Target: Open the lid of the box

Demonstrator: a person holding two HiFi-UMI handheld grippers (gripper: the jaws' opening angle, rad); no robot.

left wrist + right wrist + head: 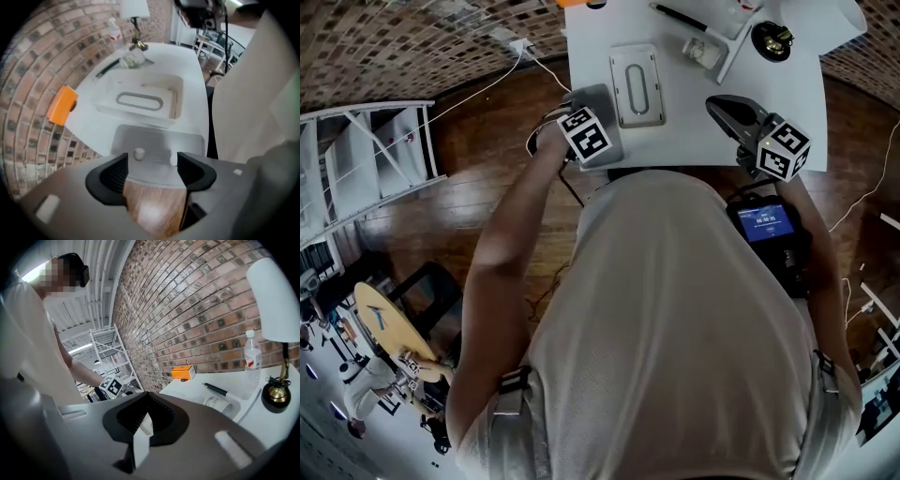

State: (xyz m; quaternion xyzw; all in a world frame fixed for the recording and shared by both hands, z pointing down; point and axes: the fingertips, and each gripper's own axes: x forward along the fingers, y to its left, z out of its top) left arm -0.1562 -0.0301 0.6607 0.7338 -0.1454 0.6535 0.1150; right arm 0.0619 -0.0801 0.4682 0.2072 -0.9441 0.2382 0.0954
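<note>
Box: the white box (pixel 637 86) lies flat on the left-near part of the white worktop (pixel 703 141), with its lid (pixel 140 93) still down.
Grip point: an oval handle (pixel 139 100) moulded into the lid's top looks the best place to take hold.
Handling: it looks like stiff, smooth plastic and is probably light. It may well skate on the worktop if only the lid is pulled.
Left: the left hand-held gripper (pixel 152 164) sits just near of the box, jaws wide apart and empty. A grey plate (pixel 159 143) with two studs lies just ahead of it.
Right: the right hand-held gripper (pixel 145 420) is right of the box, jaws drawn together, apparently holding nothing.
Writing: none is readable. The bottle (pixel 252 357) has a red label, the mug (pixel 220 404) faint print, the orange carton (pixel 62 105) no legible print. The digits on the screen (pixel 766 223) are too small.
</note>
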